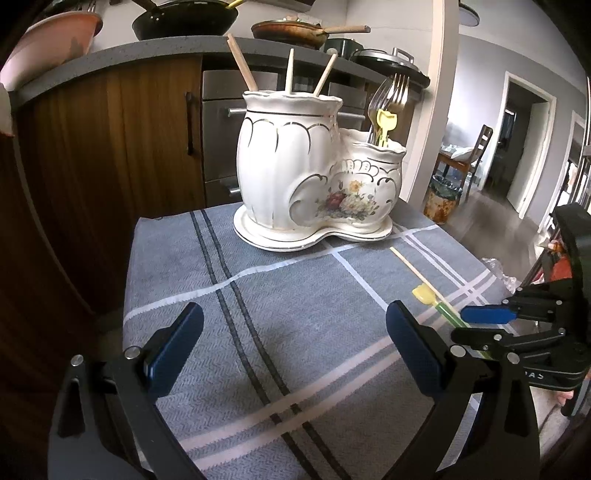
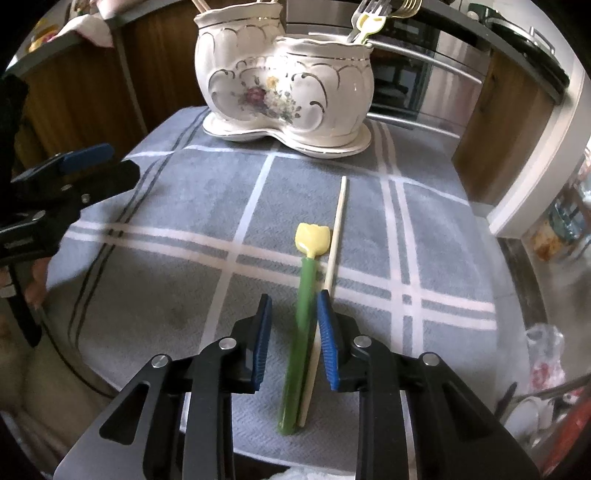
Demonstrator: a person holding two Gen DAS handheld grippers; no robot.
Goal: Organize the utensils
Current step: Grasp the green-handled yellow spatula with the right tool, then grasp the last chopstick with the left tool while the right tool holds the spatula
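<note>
Since the green-handled yellow spatula [image 2: 303, 314] lies between our right gripper [image 2: 291, 339] pads w/ a wooden chopstick [image 2: 334, 243], long axis toward 12 o'clock, jaws narrow, grip unconfirmed; left gripper [image 1: 291, 347] wide, farther; ceramic holder [image 2: 288, 85] at 12.

Forks [image 2: 373, 9] cut off by top edge, chopstick [image 1: 417, 271] lower end hidden behind fingers [image 1: 484, 314]

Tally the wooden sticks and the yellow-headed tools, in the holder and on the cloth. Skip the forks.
Wooden sticks: 4, three in the holder, one on the cloth
Yellow-headed tools: 2, one in the holder, one on the cloth
Total: 6
</note>
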